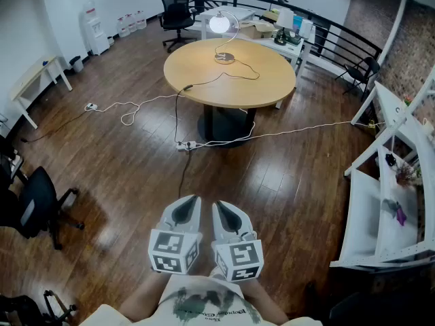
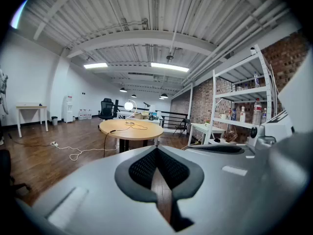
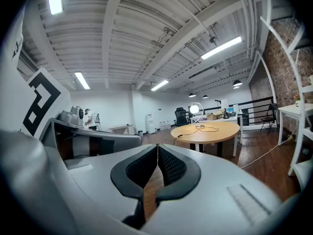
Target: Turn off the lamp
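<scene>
A lit lamp (image 1: 220,24) with a round glowing head and a curved metal stem stands on its disc base (image 1: 224,58) at the far side of a round wooden table (image 1: 272,87). Its cord (image 1: 178,107) runs off the table's left edge to a power strip (image 1: 185,145) on the floor. The lamp (image 2: 129,105) also shows small and far in the left gripper view, and the lamp (image 3: 196,108) likewise in the right gripper view. My left gripper (image 1: 189,203) and right gripper (image 1: 221,208) are side by side near my body, far from the table, both shut and empty.
Dark wood floor lies between me and the table. A white shelf unit (image 1: 391,202) stands at the right, black office chairs (image 1: 30,206) at the left, a white cable (image 1: 306,128) crosses the floor right of the table. A cluttered desk (image 1: 272,36) and railing stand behind the table.
</scene>
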`<state>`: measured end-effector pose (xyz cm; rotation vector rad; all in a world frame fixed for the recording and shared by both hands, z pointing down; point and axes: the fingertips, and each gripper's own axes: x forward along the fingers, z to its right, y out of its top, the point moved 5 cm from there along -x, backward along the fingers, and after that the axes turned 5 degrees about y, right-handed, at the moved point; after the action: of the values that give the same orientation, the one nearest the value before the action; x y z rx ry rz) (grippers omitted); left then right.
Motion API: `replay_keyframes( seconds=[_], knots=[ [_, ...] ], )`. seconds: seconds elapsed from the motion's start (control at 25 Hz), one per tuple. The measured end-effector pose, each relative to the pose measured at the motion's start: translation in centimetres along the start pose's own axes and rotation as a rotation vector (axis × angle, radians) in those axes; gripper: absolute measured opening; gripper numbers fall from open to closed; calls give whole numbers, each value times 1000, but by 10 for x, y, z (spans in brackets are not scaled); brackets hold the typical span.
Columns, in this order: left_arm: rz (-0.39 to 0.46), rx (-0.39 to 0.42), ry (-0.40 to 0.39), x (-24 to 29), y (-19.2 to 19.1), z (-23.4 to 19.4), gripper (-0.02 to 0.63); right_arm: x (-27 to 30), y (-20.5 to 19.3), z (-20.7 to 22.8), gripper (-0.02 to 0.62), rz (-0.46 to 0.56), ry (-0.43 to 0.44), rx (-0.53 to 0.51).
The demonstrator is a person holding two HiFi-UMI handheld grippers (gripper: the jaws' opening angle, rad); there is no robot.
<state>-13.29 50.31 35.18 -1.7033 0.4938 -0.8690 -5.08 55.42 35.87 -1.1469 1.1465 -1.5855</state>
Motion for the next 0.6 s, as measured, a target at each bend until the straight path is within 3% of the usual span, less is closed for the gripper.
replay_keyframes(
  seconds=[0.32,0.6],
  knots=[
    [6,6,46,22,2,5,-5,8,-1,34,3,2,26,-2],
    [-3,1,40,54,6,-6,-5,38,2,43,3,-3,68,-11]
  ],
)
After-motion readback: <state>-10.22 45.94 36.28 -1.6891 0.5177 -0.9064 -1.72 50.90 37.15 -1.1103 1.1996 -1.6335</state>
